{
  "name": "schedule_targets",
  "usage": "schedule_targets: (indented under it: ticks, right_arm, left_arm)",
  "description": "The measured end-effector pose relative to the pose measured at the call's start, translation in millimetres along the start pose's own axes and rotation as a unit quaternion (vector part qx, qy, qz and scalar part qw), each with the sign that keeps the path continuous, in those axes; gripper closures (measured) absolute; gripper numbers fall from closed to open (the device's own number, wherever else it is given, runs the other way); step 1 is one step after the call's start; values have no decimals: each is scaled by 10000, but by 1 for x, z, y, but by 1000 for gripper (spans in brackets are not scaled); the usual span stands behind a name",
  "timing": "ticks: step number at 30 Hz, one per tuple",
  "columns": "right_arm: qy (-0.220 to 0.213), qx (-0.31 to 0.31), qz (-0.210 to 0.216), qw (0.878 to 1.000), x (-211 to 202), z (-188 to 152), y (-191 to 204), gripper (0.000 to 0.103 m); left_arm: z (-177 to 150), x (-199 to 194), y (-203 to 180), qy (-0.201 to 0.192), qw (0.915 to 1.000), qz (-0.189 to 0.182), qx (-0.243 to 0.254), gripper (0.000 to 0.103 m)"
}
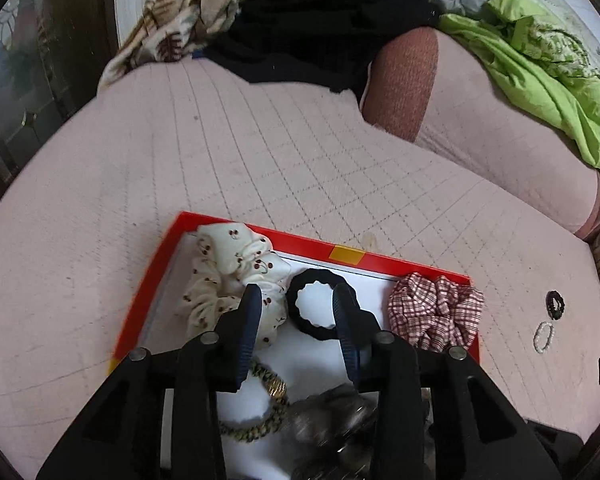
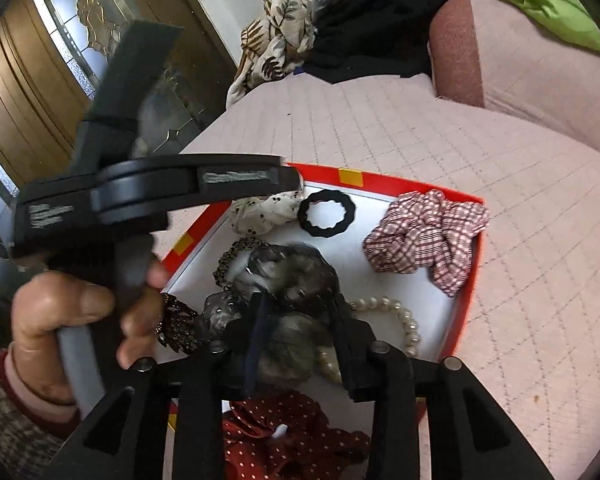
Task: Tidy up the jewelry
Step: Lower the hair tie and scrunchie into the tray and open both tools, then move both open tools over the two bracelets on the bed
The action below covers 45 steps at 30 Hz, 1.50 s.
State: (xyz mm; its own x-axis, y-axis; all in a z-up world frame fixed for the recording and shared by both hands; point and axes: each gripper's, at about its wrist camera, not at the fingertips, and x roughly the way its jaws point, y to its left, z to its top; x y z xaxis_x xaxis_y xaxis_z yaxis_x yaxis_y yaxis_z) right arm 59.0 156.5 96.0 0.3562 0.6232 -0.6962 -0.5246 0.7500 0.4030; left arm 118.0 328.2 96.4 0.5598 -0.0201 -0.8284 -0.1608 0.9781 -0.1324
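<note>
Both grippers hang over the red box (image 1: 260,236) on the bed. Left gripper (image 1: 296,300) jaws part-open, empty, above the black ring (image 1: 300,312). Right gripper (image 2: 300,304) part-open astride the grey scrunchie (image 2: 296,268), pads not pressing. Closing here could snag the pearls (image 2: 404,316) alongside. No readable writing.
</note>
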Motion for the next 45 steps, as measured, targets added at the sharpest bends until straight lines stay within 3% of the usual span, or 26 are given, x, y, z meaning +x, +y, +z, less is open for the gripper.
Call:
schedule_targets:
  ticks: [3,9,13,22,27,33,38,45]
  right_arm:
    - [-97,-13,-78,9999,-12,0,0,48]
    - [-185,-38,-127,9997,-48,-16,2,47]
    - [-207,-80,-265,9994,-78,-40,1,47]
    - [-351,395,-765,9957,-151,-103,-34,45]
    - [-530,603,-1013,9916,-186,-123,-48,45]
    - [-720,906,-1054,9877,-212,-141,-59,45]
    - [-871,857,-1379,9829,-229,-153,-59,44]
    - [-856,1253,-1580,9757,-241,-167,-80,43]
  left_arm:
    - [-4,-21,-2,-180,9997,128,109,67]
    - [-25,-66,-13,-491,9974,379,358,66]
    - [-53,-100,-31,-684,9957,419,465,57]
    - [-115,-149,-72,-531,9983,-246,-43,52]
    - [-142,-164,-96,-445,9983,-339,-162,52]
    - [-168,-179,-126,-489,9987,-119,130,51]
    - [-181,-188,-143,-685,9970,-24,365,40]
    - [-191,-183,-158,-571,9965,-136,593,40]
